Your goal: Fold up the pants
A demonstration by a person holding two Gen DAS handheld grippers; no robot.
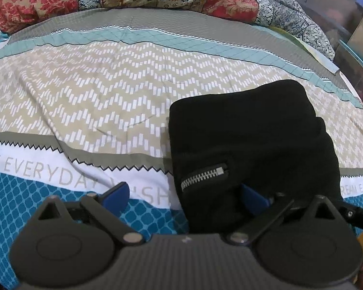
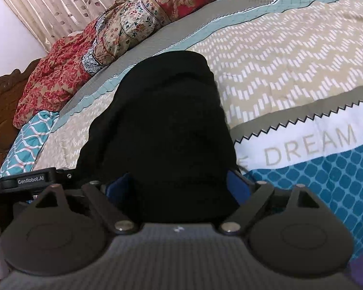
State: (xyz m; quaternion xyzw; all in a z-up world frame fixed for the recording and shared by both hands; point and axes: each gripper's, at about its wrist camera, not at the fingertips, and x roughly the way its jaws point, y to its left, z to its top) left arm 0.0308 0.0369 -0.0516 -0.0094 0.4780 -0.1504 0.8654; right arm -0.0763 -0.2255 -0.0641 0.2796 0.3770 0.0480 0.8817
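Currently the black folded fabric pants lie between the spread jaws of both the left gripper and right gripper, neither clamped. Withdrawing carelessly could snag a blue pad on cloth and undo the fold.

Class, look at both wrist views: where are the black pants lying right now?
The folded black pants lie on the patterned bedsheet, right of centre in the left wrist view, filling the centre of the right wrist view, near the printed lettering.

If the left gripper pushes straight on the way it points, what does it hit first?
Probably the folded black pants: the left gripper stands open with their near edge, by the zipper, already between its fingers. Depth is uncertain.
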